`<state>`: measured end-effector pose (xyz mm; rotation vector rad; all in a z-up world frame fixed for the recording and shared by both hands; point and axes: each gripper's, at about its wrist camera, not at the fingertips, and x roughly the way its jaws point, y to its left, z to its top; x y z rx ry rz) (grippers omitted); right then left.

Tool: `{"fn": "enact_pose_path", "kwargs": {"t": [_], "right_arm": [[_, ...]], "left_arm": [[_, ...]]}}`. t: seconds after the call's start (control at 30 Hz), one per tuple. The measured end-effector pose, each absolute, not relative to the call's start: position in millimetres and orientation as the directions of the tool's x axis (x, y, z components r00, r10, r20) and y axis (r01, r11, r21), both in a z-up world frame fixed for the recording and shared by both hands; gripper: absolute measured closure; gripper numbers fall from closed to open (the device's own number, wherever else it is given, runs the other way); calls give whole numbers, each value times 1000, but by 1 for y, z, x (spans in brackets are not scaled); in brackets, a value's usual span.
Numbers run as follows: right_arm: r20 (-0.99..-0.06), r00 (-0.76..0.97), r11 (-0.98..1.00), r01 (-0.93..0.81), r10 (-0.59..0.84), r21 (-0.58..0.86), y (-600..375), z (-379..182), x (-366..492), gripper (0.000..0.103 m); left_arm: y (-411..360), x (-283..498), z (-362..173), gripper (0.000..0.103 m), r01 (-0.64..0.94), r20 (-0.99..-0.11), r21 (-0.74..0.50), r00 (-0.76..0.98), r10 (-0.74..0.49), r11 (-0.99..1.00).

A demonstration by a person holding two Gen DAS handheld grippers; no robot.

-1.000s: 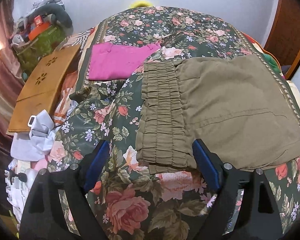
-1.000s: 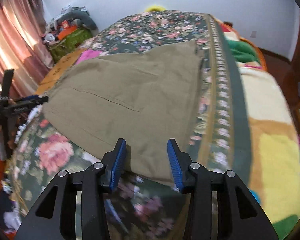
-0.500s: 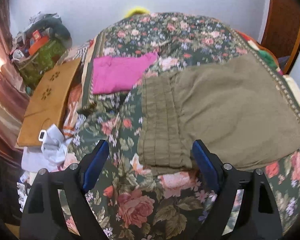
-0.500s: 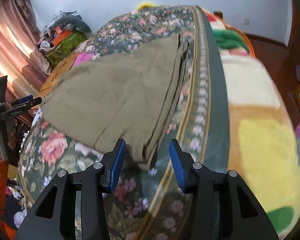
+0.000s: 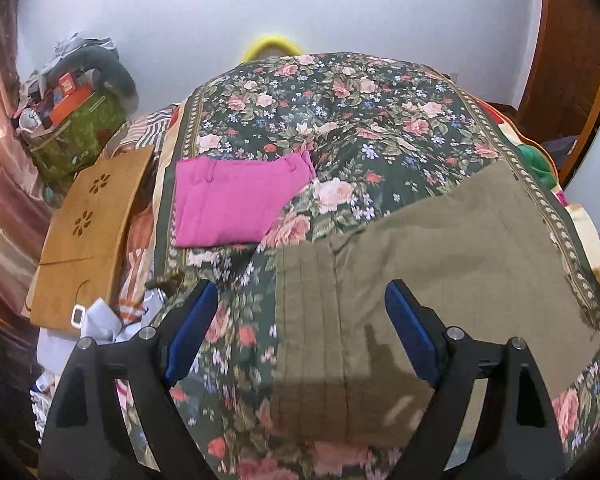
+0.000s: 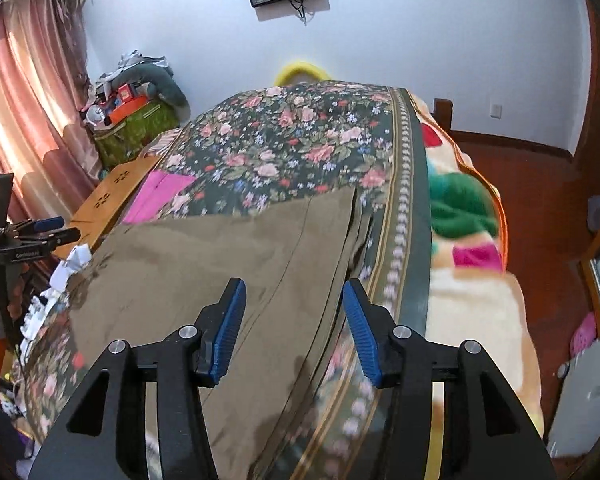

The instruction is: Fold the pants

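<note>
Olive pants (image 5: 440,280) on floral bedspread (image 5: 340,120), no legible label or writing.

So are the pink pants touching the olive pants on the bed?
Apart. The left wrist view shows floral bedspread between the pink pants and the olive pants.

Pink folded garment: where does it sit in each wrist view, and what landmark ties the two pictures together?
Left wrist: pink folded garment lies left of centre, beyond the olive pants.
Right wrist: same garment shows partly at mid-left, behind the pants' far edge.
Shared landmark: wooden board just left of it.
</note>
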<state>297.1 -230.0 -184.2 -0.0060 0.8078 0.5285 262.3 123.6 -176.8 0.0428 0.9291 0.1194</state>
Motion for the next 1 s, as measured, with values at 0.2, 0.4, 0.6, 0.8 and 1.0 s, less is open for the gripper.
{"fn": "enact_pose_path", "kwargs": {"t": [0.2, 0.4, 0.6, 0.8, 1.0], "right_arm": [[-716, 546, 875, -444, 436, 194, -223, -202, 345, 55], [-752, 489, 873, -428, 442, 234, -215, -228, 404, 55], [-770, 452, 868, -425, 451, 259, -205, -245, 447, 55], [-802, 413, 873, -414, 433, 258, -192, -267, 481, 55], [-833, 395, 881, -426, 386, 206, -180, -288, 489, 93]], "left_arm": [[133, 298, -191, 17, -84, -821, 84, 559, 117, 993], [144, 327, -215, 17, -87, -857, 73, 503, 107, 994], [152, 343, -236, 17, -91, -881, 78, 459, 112, 993], [156, 345, -251, 13, -92, -893, 36, 443, 74, 995], [155, 343, -260, 12, -88, -889, 25, 454, 63, 996]]}}
